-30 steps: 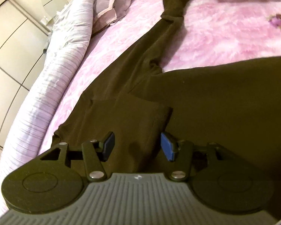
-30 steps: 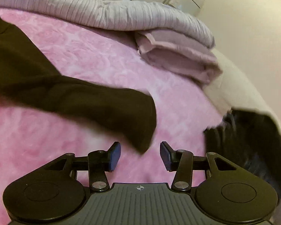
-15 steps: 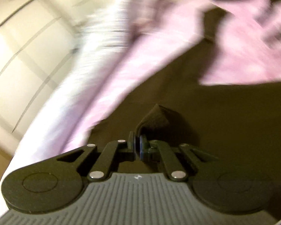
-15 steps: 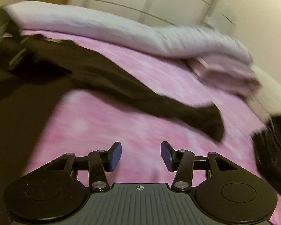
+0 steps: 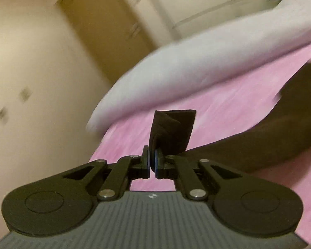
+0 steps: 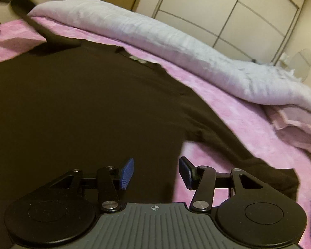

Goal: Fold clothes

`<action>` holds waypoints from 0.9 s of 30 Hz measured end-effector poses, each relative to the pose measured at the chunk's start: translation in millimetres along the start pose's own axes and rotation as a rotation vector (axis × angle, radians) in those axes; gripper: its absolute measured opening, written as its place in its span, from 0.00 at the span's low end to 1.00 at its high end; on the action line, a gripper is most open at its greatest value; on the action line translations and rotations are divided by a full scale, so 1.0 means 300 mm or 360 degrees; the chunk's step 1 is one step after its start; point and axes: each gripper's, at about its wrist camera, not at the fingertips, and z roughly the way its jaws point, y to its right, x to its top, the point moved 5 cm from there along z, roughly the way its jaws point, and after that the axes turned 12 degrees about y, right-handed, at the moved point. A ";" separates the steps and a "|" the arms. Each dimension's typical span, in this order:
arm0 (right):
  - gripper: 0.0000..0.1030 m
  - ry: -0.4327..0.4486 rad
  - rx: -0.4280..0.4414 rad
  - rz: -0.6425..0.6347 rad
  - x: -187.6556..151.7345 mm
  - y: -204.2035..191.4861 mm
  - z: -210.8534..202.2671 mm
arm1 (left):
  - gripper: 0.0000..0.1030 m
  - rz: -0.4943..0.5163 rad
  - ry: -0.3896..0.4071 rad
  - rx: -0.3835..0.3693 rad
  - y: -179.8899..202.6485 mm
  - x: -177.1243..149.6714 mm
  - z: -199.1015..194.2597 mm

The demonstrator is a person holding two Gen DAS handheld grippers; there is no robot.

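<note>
The black long-sleeved shirt (image 6: 89, 108) lies spread on the pink bedspread (image 6: 248, 120). My left gripper (image 5: 152, 160) is clamped on its sleeve cuff (image 5: 172, 128), which is lifted above the bed. My right gripper (image 6: 156, 172) hovers with fingers wide apart over the shirt's side edge. A rolled pale duvet (image 6: 176, 47) borders the bedspread.

The wardrobe (image 5: 207, 10) and quilt (image 5: 197, 62) are smearing into blur; the shirt (image 6: 72, 103) is running off the frame's left edge.

Dark brown long-sleeved top (image 6: 83, 103) spread flat on my pink bed, one sleeve cuff (image 5: 173, 130) lifted, pinched upright between my left fingers (image 5: 145, 159)
</note>
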 end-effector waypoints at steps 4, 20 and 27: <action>0.50 -0.0049 0.0026 -0.0047 0.029 -0.064 0.000 | 0.13 -0.0138 -0.0150 0.0193 -0.155 -0.197 0.073; 0.50 -0.0172 0.0141 0.0004 0.024 -0.188 -0.063 | 0.28 -0.0590 -0.0180 0.0160 -0.375 -0.346 -0.059; 0.50 -0.0180 -0.0006 0.0293 -0.050 0.060 -0.104 | 0.32 -0.0473 -0.0082 -0.0068 -0.203 -0.227 -0.240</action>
